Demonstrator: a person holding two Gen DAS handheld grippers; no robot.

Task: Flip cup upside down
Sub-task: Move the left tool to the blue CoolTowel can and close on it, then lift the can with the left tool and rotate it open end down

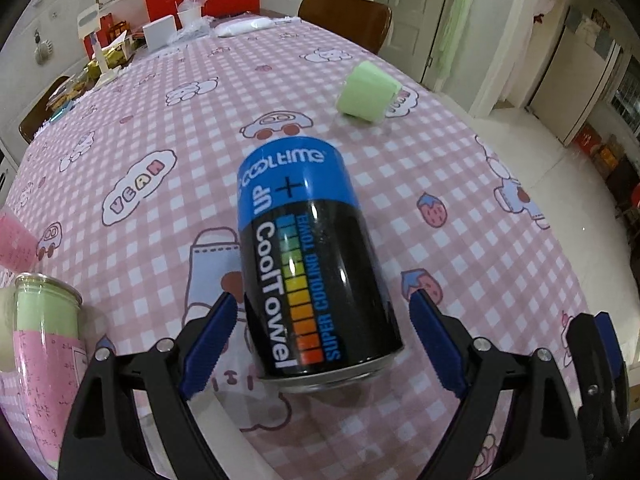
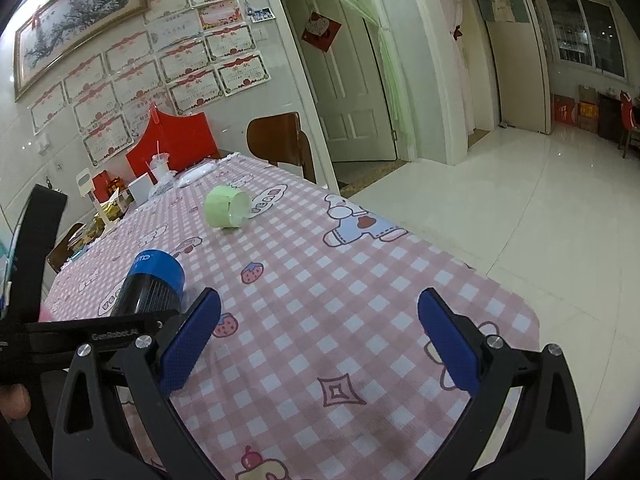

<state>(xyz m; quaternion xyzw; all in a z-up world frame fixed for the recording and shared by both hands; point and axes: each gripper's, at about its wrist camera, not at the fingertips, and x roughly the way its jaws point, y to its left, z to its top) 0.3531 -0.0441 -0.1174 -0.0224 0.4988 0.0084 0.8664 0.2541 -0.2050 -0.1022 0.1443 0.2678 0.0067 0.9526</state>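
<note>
Cup (image 1: 316, 264) reads "CoolTowel", seemingly upright between spread left gripper (image 1: 324, 304) fingers; right gripper (image 2: 320, 312) spread, grasping nothing

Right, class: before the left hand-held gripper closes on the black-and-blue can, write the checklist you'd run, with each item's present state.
1. Left hand-held gripper open: ok.
2. Black-and-blue can between its fingers: ok.
3. Fingers touching the can: not ok, gaps on both sides.
4. Can standing on the tablecloth: ok; which end is up: cannot tell.
5. Right hand-held gripper open, holding nothing: ok.
6. Green cup lying clear of the can: ok.
</note>
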